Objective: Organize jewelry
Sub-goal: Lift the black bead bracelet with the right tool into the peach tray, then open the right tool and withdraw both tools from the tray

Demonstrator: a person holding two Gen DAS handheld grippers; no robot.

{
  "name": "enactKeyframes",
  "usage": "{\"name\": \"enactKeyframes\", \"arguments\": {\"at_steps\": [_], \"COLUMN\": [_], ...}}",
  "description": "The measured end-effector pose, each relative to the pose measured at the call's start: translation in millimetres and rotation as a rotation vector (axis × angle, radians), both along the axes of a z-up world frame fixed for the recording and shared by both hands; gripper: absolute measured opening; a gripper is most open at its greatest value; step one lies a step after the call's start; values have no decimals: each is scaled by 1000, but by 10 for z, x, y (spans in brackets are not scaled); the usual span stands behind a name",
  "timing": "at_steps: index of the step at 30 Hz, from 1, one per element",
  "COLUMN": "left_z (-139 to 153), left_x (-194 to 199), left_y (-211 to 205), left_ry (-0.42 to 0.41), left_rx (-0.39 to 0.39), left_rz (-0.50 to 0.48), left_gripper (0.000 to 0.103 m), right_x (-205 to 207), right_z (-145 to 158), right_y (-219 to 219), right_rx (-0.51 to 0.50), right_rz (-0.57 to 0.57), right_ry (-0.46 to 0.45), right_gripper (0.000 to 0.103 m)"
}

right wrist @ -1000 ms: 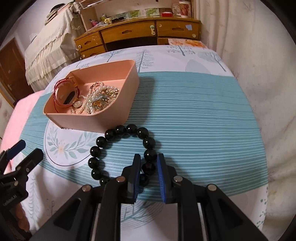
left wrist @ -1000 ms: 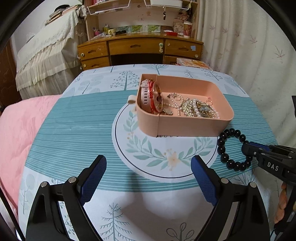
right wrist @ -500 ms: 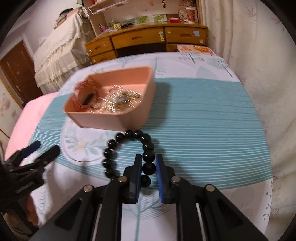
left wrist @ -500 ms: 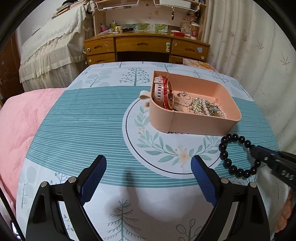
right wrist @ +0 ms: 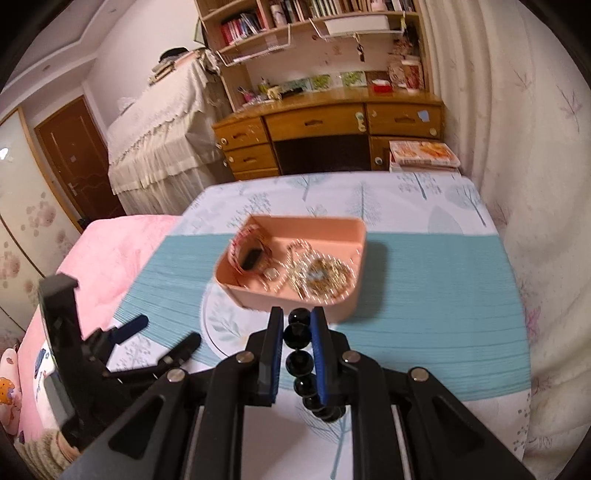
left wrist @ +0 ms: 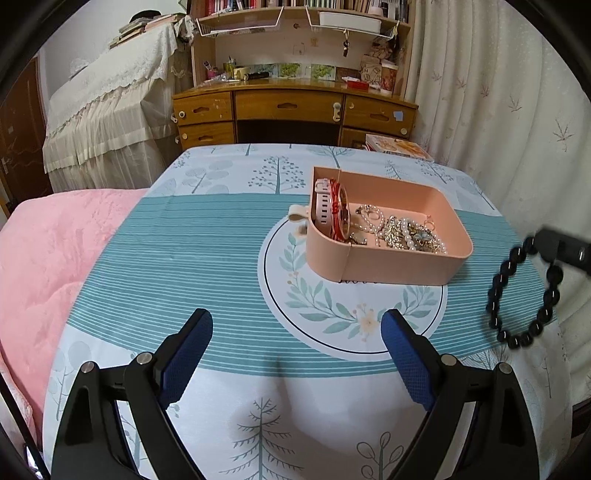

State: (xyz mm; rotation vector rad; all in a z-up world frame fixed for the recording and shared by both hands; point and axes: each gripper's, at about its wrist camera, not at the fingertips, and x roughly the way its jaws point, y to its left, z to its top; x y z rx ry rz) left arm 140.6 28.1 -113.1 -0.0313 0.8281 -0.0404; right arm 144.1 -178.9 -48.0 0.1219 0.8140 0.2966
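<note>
A home bedroom: ahead of the hand-held gripper stands a wooden desk [left wrist: 291, 107] under bookshelves [right wrist: 314, 14], beside curtains [left wrist: 491, 92], with a pink quilt [left wrist: 48, 251] left.

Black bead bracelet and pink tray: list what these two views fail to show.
- black bead bracelet: in the right wrist view the right tongs cover its sides and its lower loop hangs out of sight; in the left wrist view it is motion-blurred.
- pink tray: contents are smeared by blur in the right wrist view, so pieces cannot be told apart.
- right tongs in the left wrist view: cut off by the frame edge.
</note>
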Motion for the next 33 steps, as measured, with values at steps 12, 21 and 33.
{"name": "enactKeyframes", "arguments": {"at_steps": [12,21,33], "left_z": [480,745,753], "left_x": [253,515,549], "left_y": [126,324,399], "left_ry": [-98,-156,-134], "left_rx": [7,-14,-50], "left_rz": [8,52,31], "left_gripper": [91,91,99], "right_x": [489,1124,1182], "right_z": [324,-35,-362], "right_y": [293,554,407], "right_rx": [13,37,-50], "right_rz": [1,-16,-97], "right_ry": [-56,49,140], "right_gripper": [15,15,16]}}
